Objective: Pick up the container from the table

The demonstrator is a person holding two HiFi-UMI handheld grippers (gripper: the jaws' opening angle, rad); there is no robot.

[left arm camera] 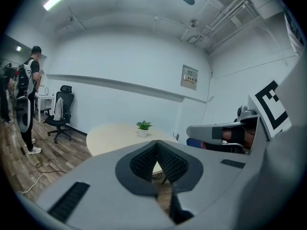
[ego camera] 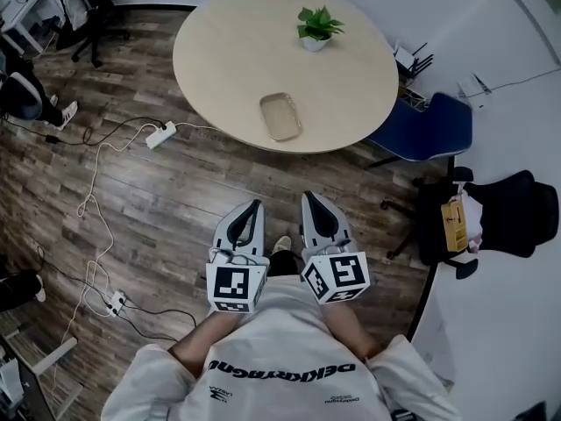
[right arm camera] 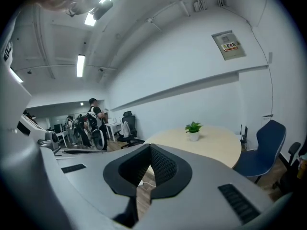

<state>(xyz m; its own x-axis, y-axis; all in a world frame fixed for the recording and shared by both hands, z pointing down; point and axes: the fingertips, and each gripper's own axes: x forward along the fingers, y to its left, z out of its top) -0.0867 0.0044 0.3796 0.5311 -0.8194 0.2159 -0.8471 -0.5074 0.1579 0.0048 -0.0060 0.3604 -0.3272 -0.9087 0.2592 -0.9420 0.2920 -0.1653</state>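
The container (ego camera: 280, 116), a shallow pale rounded-rectangle tray, lies near the front edge of the round beige table (ego camera: 228, 51). Both grippers are held side by side over the wooden floor, short of the table and pointing toward it. The left gripper (ego camera: 256, 205) is shut with nothing in it, and the right gripper (ego camera: 308, 197) is shut and empty too. In the left gripper view the closed left gripper (left arm camera: 156, 143) covers the near table edge, so the container is hidden there. The right gripper (right arm camera: 149, 146) likewise shows only the table top (right arm camera: 216, 140) beyond it.
A small potted plant (ego camera: 317, 26) stands at the table's far side. A blue chair (ego camera: 429, 130) sits at the table's right, and a black chair (ego camera: 491, 213) holds items nearby. A power strip (ego camera: 160, 135) and cables lie on the floor at left. A person (left arm camera: 26, 99) stands far left.
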